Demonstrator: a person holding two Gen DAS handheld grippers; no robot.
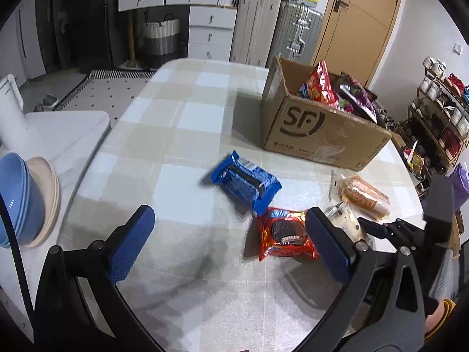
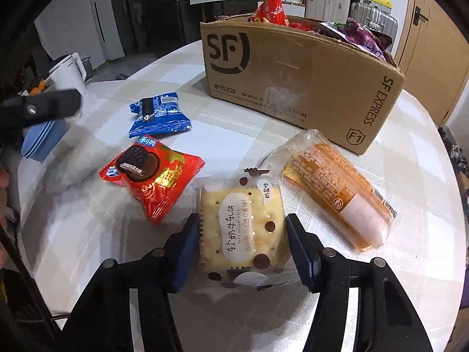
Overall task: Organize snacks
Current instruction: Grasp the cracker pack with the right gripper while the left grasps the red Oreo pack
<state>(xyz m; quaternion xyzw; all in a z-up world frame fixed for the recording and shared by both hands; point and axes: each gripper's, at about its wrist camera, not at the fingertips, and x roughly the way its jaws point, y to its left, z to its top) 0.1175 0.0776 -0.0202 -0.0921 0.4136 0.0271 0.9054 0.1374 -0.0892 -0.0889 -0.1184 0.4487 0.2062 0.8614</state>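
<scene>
Left wrist view: the left gripper (image 1: pixel 230 242) hangs over the near part of the counter (image 1: pixel 164 135), a rounded top under a pale beige-and-white checked cloth, its blue-padded fingers (image 1: pixel 132 243) spread wide with nothing between them. A brown cardboard SF box (image 1: pixel 322 130) stands toward the counter's far right edge, stuffed with red and purple snack bags. In the middle lies a blue cookie packet (image 1: pixel 244 186); nearer, touching its corner, a red foil cookie packet (image 1: pixel 285 234). Off the counter's left edge, a white side table carries stacked blue and beige bowls (image 1: pixel 26 202). Behind: white drawers, a woven basket, upright suitcases, a wooden door, and a shoe rack at right.

Right wrist view: the right gripper (image 2: pixel 241 236) sits low at the counter's near edge, its fingers (image 2: pixel 302 249) set on either side of a clear spotted cracker packet (image 2: pixel 241 228); whether they press it I cannot tell. A clear sleeve of orange biscuits (image 2: pixel 337 190) lies just right of it, in front of the box. A white kettle (image 2: pixel 69 72) stands far left
</scene>
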